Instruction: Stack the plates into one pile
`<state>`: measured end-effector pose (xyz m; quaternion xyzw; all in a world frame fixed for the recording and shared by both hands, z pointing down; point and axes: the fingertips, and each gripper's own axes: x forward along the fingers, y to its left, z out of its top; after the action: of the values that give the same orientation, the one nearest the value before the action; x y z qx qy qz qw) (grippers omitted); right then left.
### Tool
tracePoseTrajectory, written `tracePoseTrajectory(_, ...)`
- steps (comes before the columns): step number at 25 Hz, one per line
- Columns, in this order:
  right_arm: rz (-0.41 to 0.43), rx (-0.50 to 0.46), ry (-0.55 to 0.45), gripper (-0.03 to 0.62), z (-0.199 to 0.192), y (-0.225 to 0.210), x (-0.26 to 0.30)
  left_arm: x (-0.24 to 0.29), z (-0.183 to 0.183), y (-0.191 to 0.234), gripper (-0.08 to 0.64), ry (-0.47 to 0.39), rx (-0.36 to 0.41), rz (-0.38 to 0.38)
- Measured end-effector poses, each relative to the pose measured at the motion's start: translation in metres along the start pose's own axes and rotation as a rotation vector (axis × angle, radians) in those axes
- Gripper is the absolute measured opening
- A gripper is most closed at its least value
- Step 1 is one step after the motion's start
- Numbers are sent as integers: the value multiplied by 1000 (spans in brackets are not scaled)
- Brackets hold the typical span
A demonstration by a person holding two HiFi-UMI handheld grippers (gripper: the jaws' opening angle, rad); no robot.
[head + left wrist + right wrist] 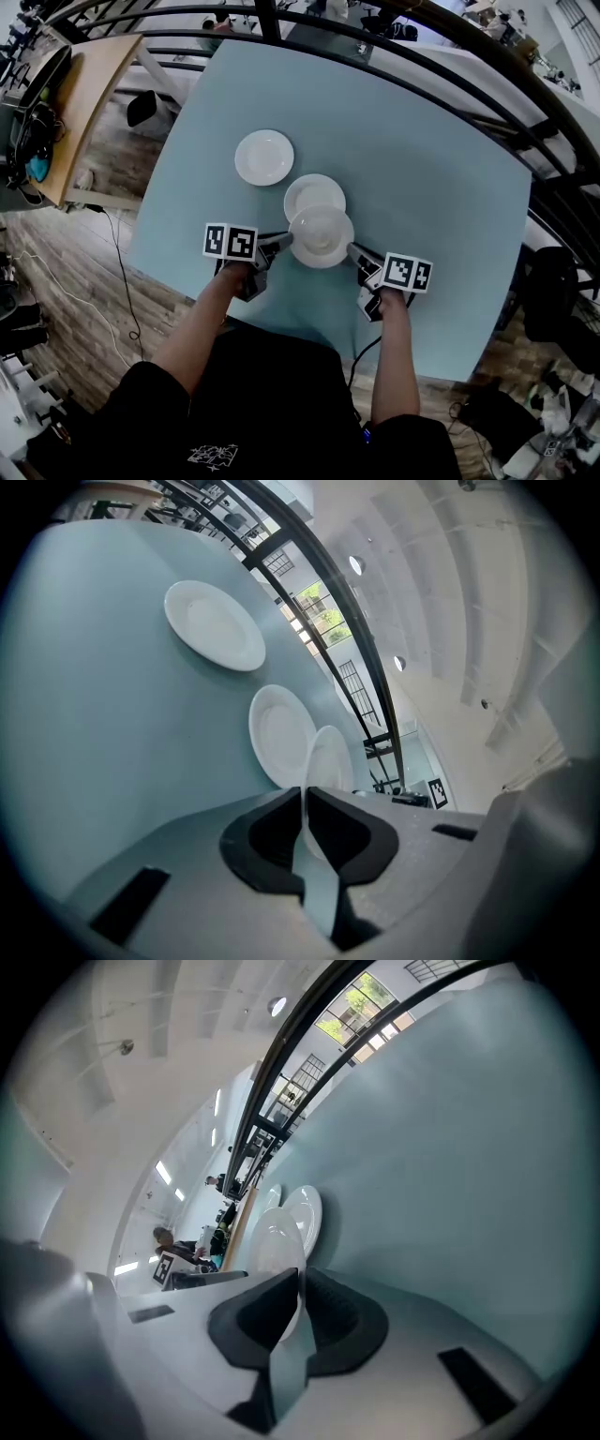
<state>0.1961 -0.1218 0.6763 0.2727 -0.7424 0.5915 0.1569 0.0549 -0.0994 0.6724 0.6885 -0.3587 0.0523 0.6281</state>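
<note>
With my left gripper [284,241] and right gripper [356,253] each clamped on an opposite rim of the lifted plate [322,234], I judge its target, the middle plate [313,190], lies just on its far side.

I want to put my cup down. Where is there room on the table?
The right side of the table, from the plates to its edge, is bare; so is the strip left of the far plate. Crowded: the middle, where the held plate overlaps the middle plate.
</note>
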Motion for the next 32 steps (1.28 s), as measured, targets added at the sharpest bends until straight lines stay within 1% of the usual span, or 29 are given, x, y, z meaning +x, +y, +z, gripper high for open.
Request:
tracePoseTrajectory(9,-13,-47,23,26,36,5,29,2,41,14,31,-38,-4,16)
tracePoseTrajectory(15,-26,-55,29,27,52,5,42,5,60,20,31,-43,0,25)
tracePoseTrajectory(18,-39,-62,33,28,53,4,47,5,61,26,31,-43,-7,39)
tracePoseTrajectory(20,-54,-76,35,28,55,3,50,6,64,29,31,-47,-7,51)
tracePoseTrajectory(24,-108,-135,44,31,59,-1,56,9,69,33,31,-49,3,72)
tracePoseTrajectory(29,-160,-194,48,34,62,-6,58,13,71,35,31,-43,25,108)
tracePoseTrajectory(32,-199,-247,60,39,60,-7,60,13,71,36,31,-39,46,140)
